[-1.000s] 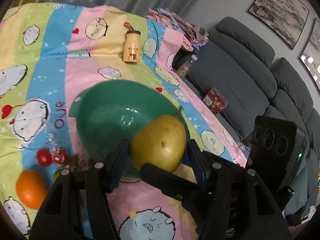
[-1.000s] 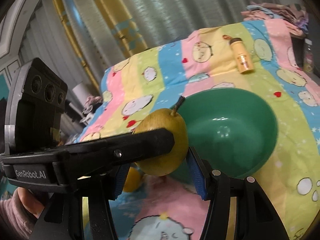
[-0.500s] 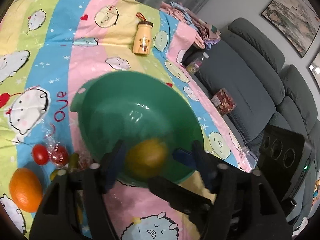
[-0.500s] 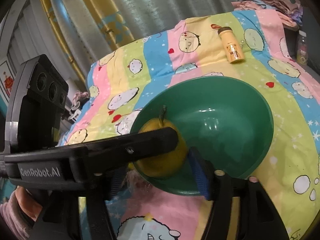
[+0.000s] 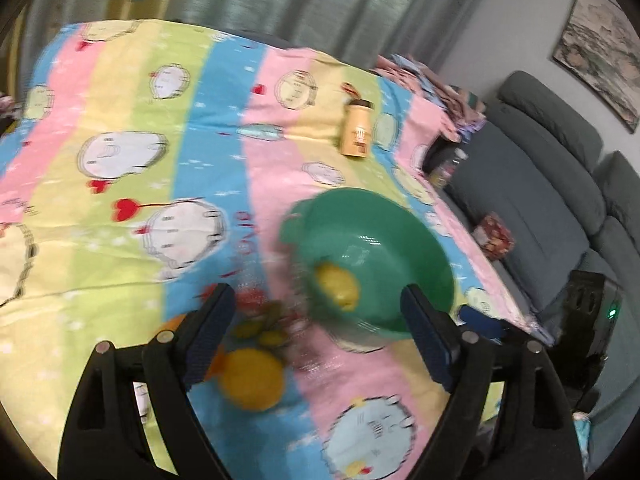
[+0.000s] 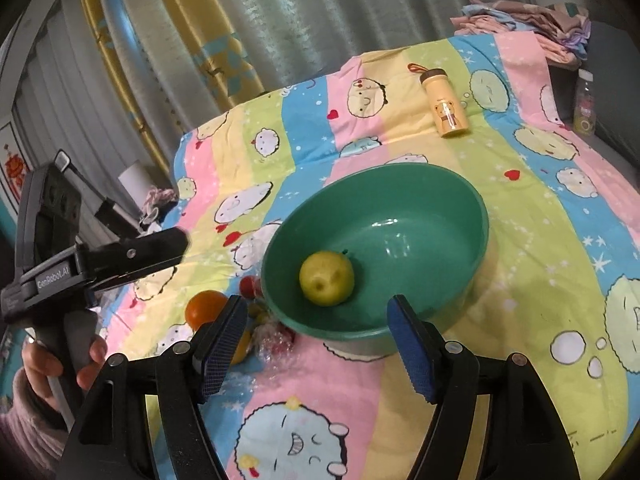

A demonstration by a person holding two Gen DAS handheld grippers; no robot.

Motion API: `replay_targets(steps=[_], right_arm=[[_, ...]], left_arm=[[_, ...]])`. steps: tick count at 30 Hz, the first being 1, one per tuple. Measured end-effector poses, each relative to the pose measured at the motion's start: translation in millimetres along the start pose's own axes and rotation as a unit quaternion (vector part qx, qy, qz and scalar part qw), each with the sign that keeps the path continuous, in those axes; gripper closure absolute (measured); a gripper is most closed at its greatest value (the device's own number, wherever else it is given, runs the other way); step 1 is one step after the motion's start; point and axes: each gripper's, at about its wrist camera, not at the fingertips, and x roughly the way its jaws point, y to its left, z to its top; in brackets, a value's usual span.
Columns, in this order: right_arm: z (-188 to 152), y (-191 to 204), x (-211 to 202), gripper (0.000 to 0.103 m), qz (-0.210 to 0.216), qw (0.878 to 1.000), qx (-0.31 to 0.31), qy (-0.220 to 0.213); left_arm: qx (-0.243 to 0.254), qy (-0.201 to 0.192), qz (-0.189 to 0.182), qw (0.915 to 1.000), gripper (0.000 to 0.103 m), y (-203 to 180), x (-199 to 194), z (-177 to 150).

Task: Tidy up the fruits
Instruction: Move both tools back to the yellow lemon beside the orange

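**op_remote:** So, the pear (image 6: 327,278) is sitting in the green bowl (image 6: 440,216) now, down on the near-left part of the floor, stem end tipped away from me. Both sets of jaws have just been opening and neither has anything between the pads. The right gripper (image 6: 316,340) is gaping wide with the bowl's near rim framed between its fingers; the left gripper (image 5: 316,332) is spread even wider and hangs over the loose fruit.

**benchwarmer:** What's left outside the bowl then?

**op_remote:** A little pile on the bedspread (image 6: 540,264), just left of the bowl. There's an orange (image 6: 205,309), a yellow round fruit (image 5: 251,378), a couple of small red ones (image 6: 250,286) in crinkly plastic, and something greenish I can't make out because the left wrist view is smeared.

**benchwarmer:** Which hand goes next?

**op_remote:** I'd say the left. In its own view the yellow fruit lies near and a bit left of centre, almost under the left finger, and the orange peeks out behind that finger. For the right jaws the pile is off past the left finger, so that's a sideways reach. Round fruit has no long axis to line up on, so I just need to get centred over it.
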Motion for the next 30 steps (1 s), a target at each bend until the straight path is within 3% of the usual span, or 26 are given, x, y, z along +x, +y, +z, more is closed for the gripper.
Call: replay_targets(steps=[10,24,30], right_arm=[[-6.6,21.0,-7.5,0.030,0.022,0.999,-0.021,0.009],[-33.3,76.6,9.7,0.030,0.067,0.990,-0.101,0.069],[-46.7,97.1,29.1,0.030,0.078,0.983,-0.129,0.102]], left_arm=[[-0.060,-0.005,0.043,0.9973,0.018,48.2,-41.2,-36.7],[-0.105,0.025,0.033,0.9936,0.018,68.6,-48.4,-76.3],[-0.113,0.036,0.010,0.9928,0.018,71.9,-42.6,-84.7]])
